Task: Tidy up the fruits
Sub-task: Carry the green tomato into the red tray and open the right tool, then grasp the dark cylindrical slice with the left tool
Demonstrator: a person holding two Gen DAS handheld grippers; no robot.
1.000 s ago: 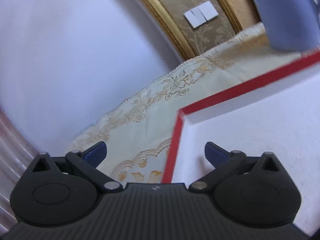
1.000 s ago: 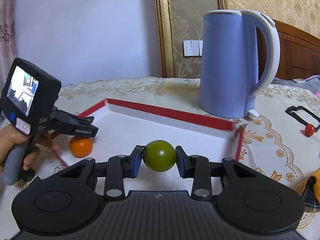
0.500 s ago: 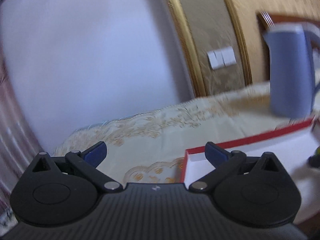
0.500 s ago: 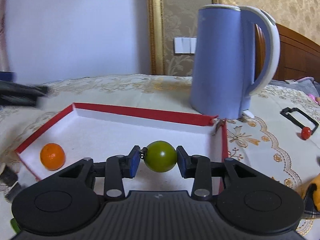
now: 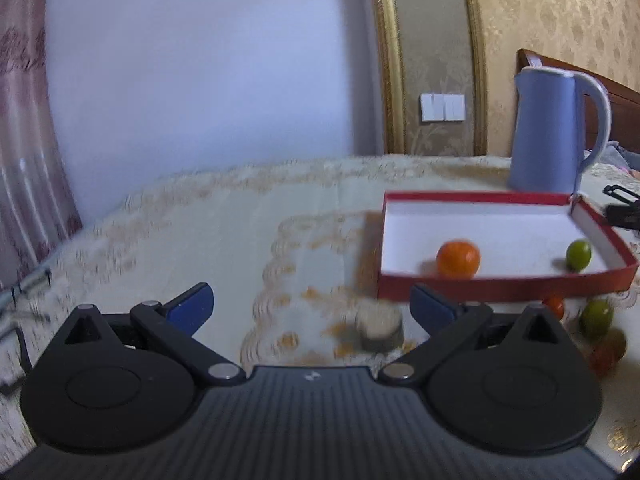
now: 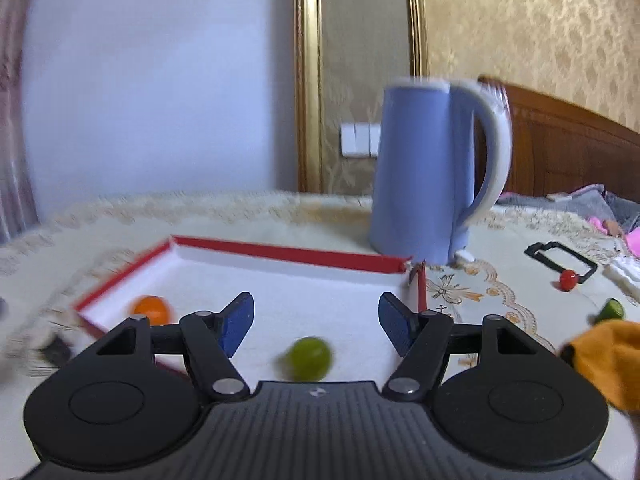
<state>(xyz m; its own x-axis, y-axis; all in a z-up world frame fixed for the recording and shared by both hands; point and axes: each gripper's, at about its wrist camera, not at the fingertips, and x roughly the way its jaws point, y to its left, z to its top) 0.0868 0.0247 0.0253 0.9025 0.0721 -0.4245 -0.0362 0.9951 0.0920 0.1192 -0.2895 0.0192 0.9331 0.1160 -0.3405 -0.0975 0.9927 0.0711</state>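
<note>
Right gripper (image 6: 316, 322) fingers spread wide, holding nothing; green fruit (image 6: 310, 358) lies free between them in red-rimmed tray (image 6: 288, 254). Left gripper (image 5: 312, 307) fingers wide, empty; tray ahead-right with orange fruit (image 5: 458, 258).

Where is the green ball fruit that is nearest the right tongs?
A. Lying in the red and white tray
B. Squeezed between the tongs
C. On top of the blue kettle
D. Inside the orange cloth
A: the green fruit lies on the white floor of the red-edged tray, loose between the wide-open right tongs, touching neither finger.
</note>
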